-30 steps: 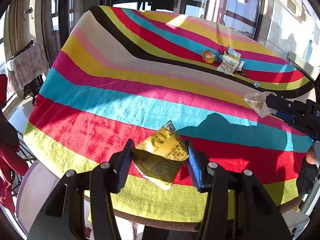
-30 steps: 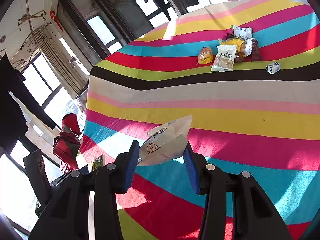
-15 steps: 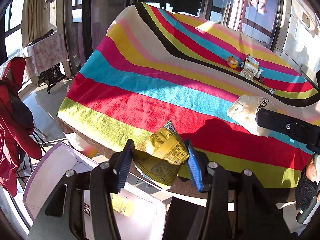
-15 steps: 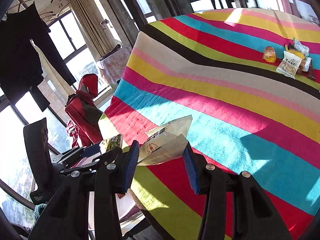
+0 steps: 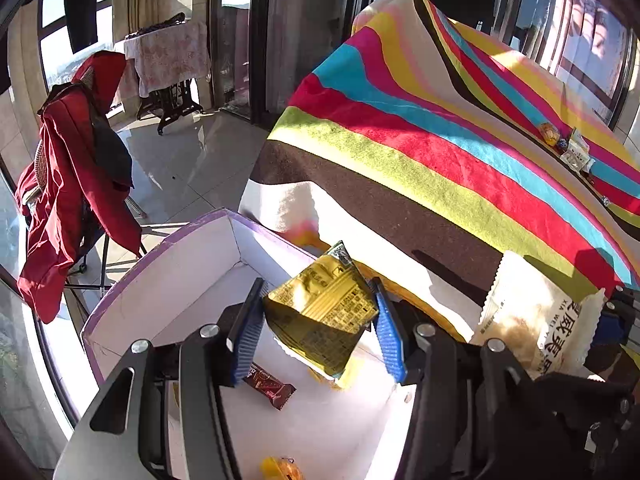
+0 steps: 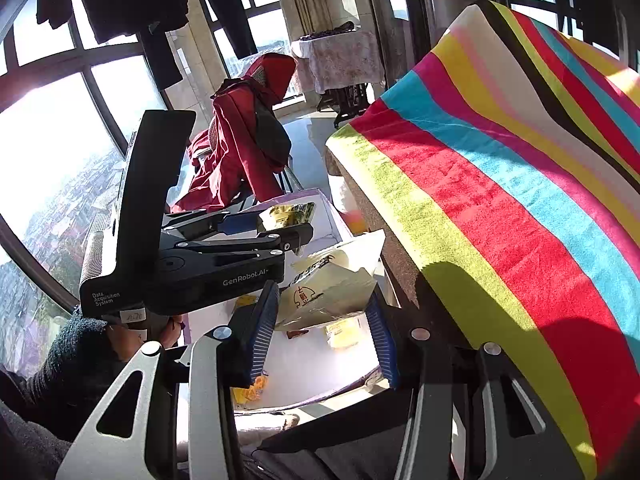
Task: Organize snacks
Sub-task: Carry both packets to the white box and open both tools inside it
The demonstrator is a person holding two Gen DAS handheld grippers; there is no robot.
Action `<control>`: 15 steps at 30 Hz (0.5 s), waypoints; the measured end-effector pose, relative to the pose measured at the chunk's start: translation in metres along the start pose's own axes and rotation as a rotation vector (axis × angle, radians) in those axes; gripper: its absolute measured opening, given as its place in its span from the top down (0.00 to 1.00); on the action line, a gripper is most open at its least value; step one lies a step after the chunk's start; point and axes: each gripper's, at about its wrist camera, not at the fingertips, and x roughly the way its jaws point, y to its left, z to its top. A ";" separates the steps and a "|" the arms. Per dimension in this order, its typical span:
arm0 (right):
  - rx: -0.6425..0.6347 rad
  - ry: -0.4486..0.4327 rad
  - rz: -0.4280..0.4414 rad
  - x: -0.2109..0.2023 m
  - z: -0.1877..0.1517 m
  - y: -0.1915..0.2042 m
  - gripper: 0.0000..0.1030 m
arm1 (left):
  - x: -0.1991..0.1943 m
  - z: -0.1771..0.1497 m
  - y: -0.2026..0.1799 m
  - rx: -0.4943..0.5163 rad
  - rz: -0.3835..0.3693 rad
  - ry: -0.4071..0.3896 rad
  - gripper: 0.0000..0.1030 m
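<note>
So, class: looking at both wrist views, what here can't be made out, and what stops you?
- Box floor, left wrist view: partly hidden by the gold packet and left gripper.
- Far snack pile: too small to identify.
- White packet: its end is hidden by the right gripper.
- Orange snack: cut off by the bottom edge.

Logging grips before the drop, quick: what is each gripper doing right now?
Left gripper: shut on the gold snack packet.
Right gripper: shut on the white snack packet.

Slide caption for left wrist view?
Left hand-held gripper holds gold snack packet above white box.
</note>
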 end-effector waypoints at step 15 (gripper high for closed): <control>-0.115 0.047 0.151 0.009 -0.016 0.042 0.28 | -0.011 -0.010 0.066 -0.130 0.335 0.017 0.02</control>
